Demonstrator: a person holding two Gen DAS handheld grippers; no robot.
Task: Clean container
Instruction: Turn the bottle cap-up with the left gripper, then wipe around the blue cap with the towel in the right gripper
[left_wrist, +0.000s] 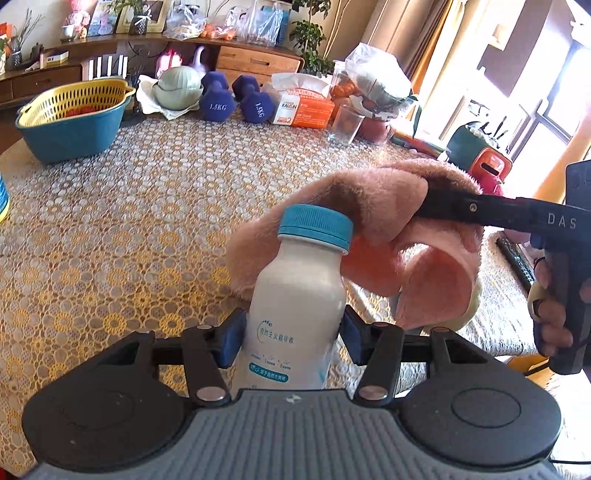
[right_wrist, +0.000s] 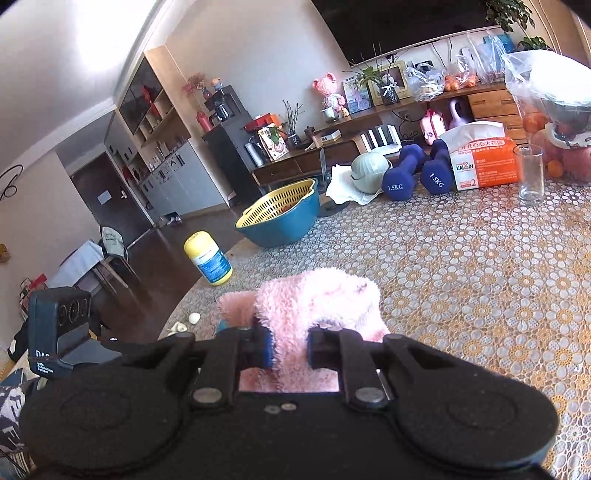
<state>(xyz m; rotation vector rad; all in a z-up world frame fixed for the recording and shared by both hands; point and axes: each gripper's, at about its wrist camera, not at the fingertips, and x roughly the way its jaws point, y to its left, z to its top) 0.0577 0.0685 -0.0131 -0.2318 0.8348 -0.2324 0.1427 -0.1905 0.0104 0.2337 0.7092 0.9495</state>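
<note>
The left gripper (left_wrist: 291, 341) points steeply down over the lace-covered tabletop (left_wrist: 129, 221), its blue pads (left_wrist: 231, 341) pressed against either side of a white bottle (left_wrist: 295, 314) with a teal cap (left_wrist: 316, 227), which stands upright between them. From three o'clock of the bottle the right gripper (right_wrist: 290, 347) reaches in at a shallower downward slant, a hand (left_wrist: 554, 306) wrapped round its black handle, its jaws squeezed together on a fluffy pink cloth (left_wrist: 388, 240). The cloth drapes against the cap and shoulder of the bottle on its far right side. Toward eleven o'clock from the bottle a blue basin with a yellow strainer (left_wrist: 74, 114) sits near the tabletop's edge; at twelve o'clock two purple dumbbells (left_wrist: 236, 99) lie beside an orange tissue pack (left_wrist: 303, 107), and a clear glass (left_wrist: 345, 123) stands at one o'clock.
</note>
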